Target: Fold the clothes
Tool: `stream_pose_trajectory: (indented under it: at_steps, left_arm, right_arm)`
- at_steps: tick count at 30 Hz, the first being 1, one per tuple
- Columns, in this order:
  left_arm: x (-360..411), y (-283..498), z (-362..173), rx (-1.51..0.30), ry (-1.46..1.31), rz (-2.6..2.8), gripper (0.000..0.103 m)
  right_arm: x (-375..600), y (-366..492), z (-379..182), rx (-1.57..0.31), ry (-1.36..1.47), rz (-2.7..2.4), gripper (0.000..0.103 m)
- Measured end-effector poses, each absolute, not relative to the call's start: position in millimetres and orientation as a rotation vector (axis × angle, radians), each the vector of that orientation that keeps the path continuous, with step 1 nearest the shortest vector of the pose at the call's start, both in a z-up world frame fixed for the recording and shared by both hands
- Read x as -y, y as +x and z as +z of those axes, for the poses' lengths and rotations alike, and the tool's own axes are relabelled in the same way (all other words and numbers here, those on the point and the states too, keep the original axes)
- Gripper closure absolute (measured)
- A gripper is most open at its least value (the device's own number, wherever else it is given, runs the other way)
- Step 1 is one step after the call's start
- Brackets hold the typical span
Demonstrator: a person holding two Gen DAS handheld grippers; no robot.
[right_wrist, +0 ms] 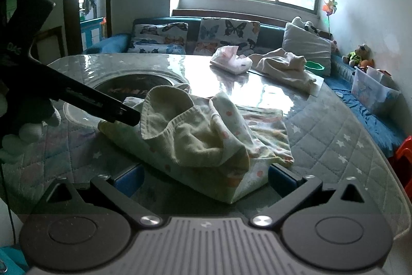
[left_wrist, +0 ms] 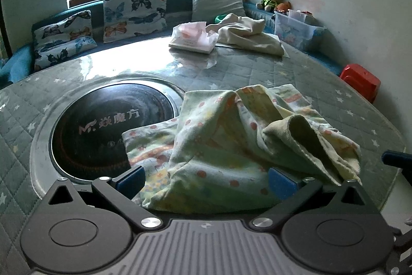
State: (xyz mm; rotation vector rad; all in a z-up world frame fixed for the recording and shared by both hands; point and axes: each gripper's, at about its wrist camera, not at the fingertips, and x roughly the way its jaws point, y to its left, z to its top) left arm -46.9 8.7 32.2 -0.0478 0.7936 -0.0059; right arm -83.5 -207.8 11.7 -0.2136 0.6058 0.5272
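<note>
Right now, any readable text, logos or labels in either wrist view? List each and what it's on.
"M" style logo followed by Chinese characters, apparently "焱魔方": on the black round cooktop set into the table; the first character is unsure.
Small dark print on the tissue pack: too small to read.
Pale lettering on the left gripper's body in the right wrist view: blurred, unreadable.
The patterned garment shows only dots and pictures.

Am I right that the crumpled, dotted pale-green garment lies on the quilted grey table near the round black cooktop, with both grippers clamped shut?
Not quite. The crumpled, dotted pale-green garment does lie on the quilted grey table near the round black cooktop, but the grippers are open. Each wrist view shows its own blue fingers spread wide: the left gripper and the right gripper both straddle the cloth's near edge.
</note>
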Motion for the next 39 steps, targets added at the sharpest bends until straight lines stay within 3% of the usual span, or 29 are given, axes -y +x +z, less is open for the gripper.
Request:
stream_pose_trajectory:
  at_steps: [39]
  left_arm:
    - [-30,23,55,-0.819,-0.015,0.029,0.000]
  right_arm:
    - [198,-24,72,-0.542,-0.268,0.578,0.000]
